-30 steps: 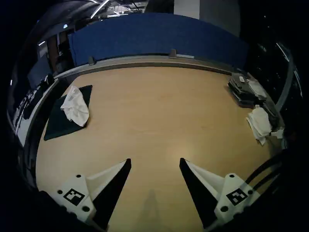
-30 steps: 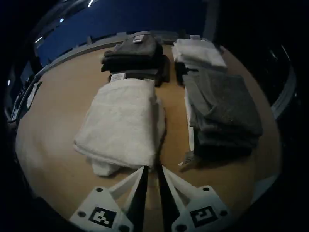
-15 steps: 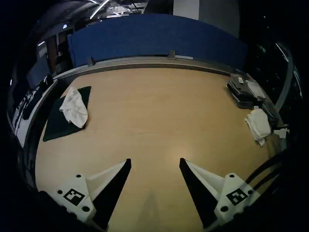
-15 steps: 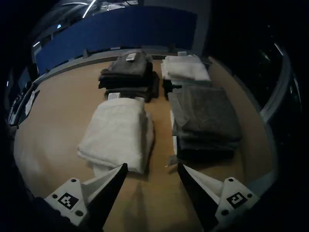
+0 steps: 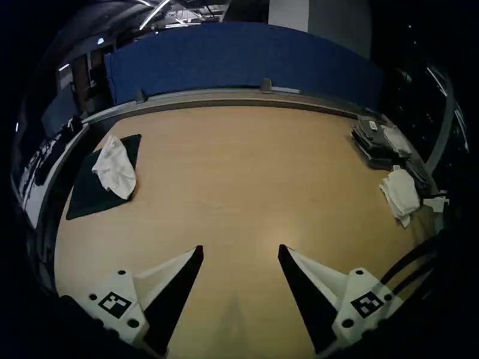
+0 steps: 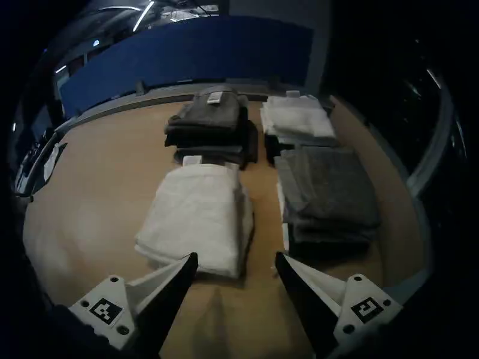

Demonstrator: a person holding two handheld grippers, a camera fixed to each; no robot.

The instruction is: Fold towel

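While both stand jaws apart and empty, your right gripper (image 6: pixel 235 256) bottom centre before the folded white towel (image 6: pixel 197 224); left gripper (image 5: pixel 240 246) over the table (image 5: pixel 239 167).

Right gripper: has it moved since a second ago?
Yes: the right gripper opened and drew back from the folded white terry towel, which now looks smaller.

A pale wooden desk (image 5: pixel 239 173) carries a dark green cloth (image 5: pixel 90 191) at the left edge of the left gripper view. In the right gripper view a folded white towel (image 6: pixel 200 218) lies at centre, a grey stack (image 6: pixel 326 200) to its right, and a dark stack (image 6: pixel 209 122) and a white-topped stack (image 6: pixel 296 116) above them.
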